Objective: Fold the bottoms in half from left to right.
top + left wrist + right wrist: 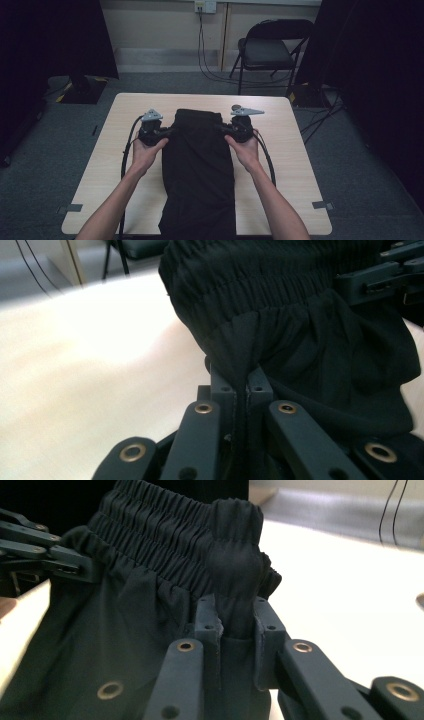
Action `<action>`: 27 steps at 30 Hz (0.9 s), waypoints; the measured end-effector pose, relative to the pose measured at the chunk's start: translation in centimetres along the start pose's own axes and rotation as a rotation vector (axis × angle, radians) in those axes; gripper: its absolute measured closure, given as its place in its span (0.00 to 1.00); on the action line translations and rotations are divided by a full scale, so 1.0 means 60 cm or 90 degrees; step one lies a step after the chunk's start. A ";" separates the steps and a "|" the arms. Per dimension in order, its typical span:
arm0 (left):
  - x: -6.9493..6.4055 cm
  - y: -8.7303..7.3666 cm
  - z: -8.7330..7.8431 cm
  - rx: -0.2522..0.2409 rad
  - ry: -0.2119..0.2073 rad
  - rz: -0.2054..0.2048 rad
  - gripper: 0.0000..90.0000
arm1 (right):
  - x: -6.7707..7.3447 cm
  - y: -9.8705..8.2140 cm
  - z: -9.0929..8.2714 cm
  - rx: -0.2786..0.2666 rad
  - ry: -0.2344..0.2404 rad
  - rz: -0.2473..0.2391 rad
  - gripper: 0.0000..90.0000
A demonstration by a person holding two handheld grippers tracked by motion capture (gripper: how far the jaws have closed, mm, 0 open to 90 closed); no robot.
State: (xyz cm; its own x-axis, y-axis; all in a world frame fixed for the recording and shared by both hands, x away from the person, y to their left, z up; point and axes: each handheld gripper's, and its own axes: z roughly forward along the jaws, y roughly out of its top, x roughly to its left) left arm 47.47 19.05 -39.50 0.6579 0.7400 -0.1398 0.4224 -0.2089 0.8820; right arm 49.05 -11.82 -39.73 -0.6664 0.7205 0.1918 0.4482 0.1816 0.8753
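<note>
**Black trousers pinched at both waistband corners**

The black, elastic-waisted fabric trousers [199, 165] lie lengthwise down the middle of the pale wooden table [105, 165]. The left gripper [246, 385] is pressed together on a thin fold at one waistband corner. The right gripper [235, 617] pinches a thicker bunch of waistband at the opposite corner, both corners raised off the table.

One black garment [199, 165] lies on one wooden table [295, 165], and two grippers, the left gripper [167, 133] and the right gripper [226, 130], are at its waistband. Behind the table there is one folding chair [267, 50]. Two strips of tape [70, 208] mark the floor at the table's near corners.
</note>
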 end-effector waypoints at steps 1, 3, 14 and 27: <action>0.001 0.010 -0.003 -0.006 0.001 0.001 0.97 | 0.001 0.013 -0.004 -0.008 0.000 -0.003 0.86; 0.004 0.039 -0.013 -0.024 0.005 0.011 0.97 | 0.003 0.036 -0.009 -0.019 -0.005 -0.013 0.86; 0.006 0.180 -0.046 -0.107 0.046 0.042 0.97 | 0.009 0.196 -0.047 -0.102 -0.043 -0.057 0.87; -0.006 0.299 -0.106 -0.164 0.091 0.105 0.97 | 0.030 0.339 -0.092 -0.194 -0.049 -0.098 0.87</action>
State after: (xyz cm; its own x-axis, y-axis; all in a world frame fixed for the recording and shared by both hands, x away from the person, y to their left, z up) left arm 50.84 19.10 -20.79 0.6020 0.7961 0.0625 0.1342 -0.1780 0.9748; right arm 53.66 -10.51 -19.14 -0.6598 0.7511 0.0233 0.1404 0.0927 0.9857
